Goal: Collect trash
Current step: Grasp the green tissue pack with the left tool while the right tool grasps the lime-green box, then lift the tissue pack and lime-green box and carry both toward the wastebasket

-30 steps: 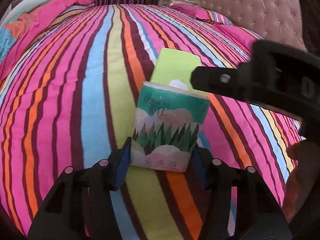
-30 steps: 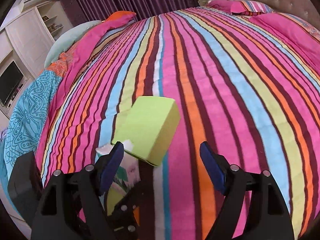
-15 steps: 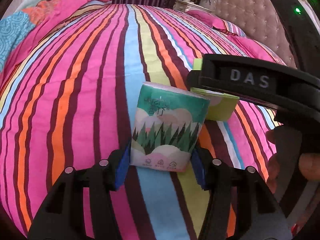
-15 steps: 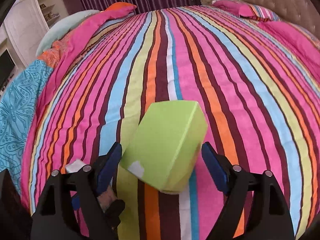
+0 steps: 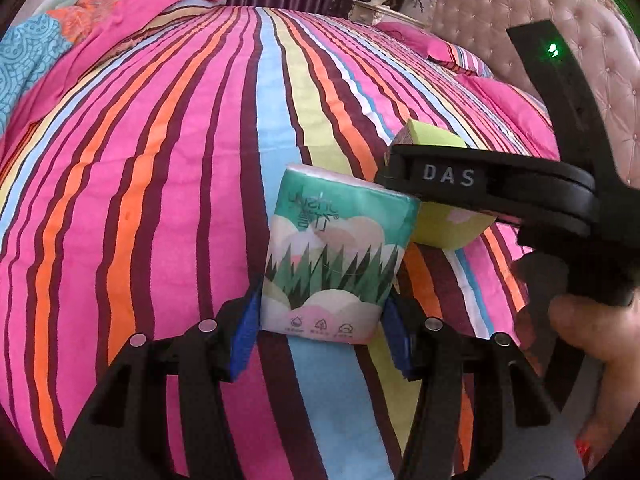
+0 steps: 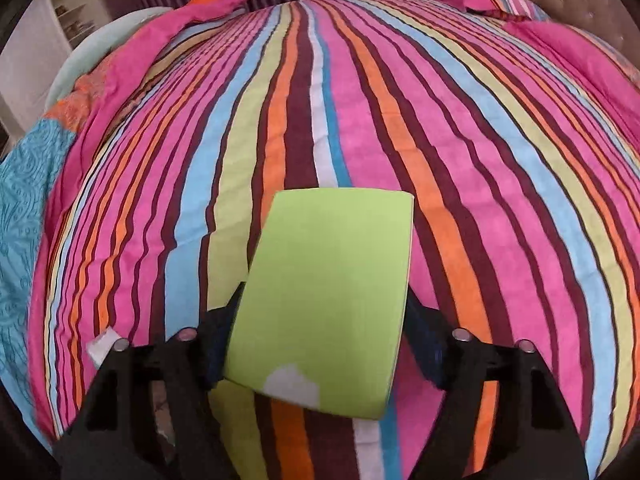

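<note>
Left wrist view showed the left gripper point(image 5: 322, 320) pinching a tissue pack point(image 5: 340, 252), blue pads pressed on both lower sides of the pack, pack upright between them with its green tree print facing the camera. Pack was held over the striped bedspread point(image 5: 160, 200); whether its bottom touched the spread could not be told. Just behind and to the right of the tissue pack sat the lime-green box point(image 5: 448, 232), partly covered by a black finger of the right gripper point(image 5: 460, 184) marked DAS, which crossed above the pack's top right corner. A hand point(image 5: 592, 320) was at the right edge of that view, near the pack's level. Far beyond the tissue pack were a tufted headboard point(image 5: 500, 40) and pink pillows point(image 5: 420, 40). Right wrist view had the lime-green box point(image 6: 324, 300) lying between the two fingers of the right gripper point(image 6: 320, 344), jaws closing around it; the pads stood at the box's sides, firm contact not clear because of blur. Box rested flat side up with a white patch at its near edge. A white corner of the tissue pack point(image 6: 102, 344) peeked out left of the box, beside the right gripper's left finger.
</note>
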Available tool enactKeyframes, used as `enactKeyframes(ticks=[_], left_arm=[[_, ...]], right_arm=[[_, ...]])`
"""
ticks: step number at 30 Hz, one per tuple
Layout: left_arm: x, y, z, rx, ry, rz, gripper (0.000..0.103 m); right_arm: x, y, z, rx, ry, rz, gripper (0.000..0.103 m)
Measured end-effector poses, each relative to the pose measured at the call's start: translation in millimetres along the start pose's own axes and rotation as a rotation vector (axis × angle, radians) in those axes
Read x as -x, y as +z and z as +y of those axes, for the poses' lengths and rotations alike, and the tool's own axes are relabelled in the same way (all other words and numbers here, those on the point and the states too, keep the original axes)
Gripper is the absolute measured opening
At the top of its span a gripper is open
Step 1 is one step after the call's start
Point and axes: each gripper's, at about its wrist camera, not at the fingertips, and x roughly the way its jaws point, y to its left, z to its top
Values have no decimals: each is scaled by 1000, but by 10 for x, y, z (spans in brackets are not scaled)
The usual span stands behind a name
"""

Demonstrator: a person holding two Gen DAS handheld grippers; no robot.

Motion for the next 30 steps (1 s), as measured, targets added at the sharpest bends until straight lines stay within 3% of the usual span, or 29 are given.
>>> enactKeyframes(ticks=[7,9,18,30], left_arm=[[76,-42,-11,33,-14,4,54],[117,-77,-37,19,-7,10,54],[374,-403,-241,13,-13,36,54],[777,-928,-407,25,-27,69,54]], right_arm=[[236,-207,-257,8,55,11,62],[343,-318,-378,-7,74,8,57],[770,-679,-780,-78,123,4,56],[1263,-1074,-981,-105,153,-37,56]])
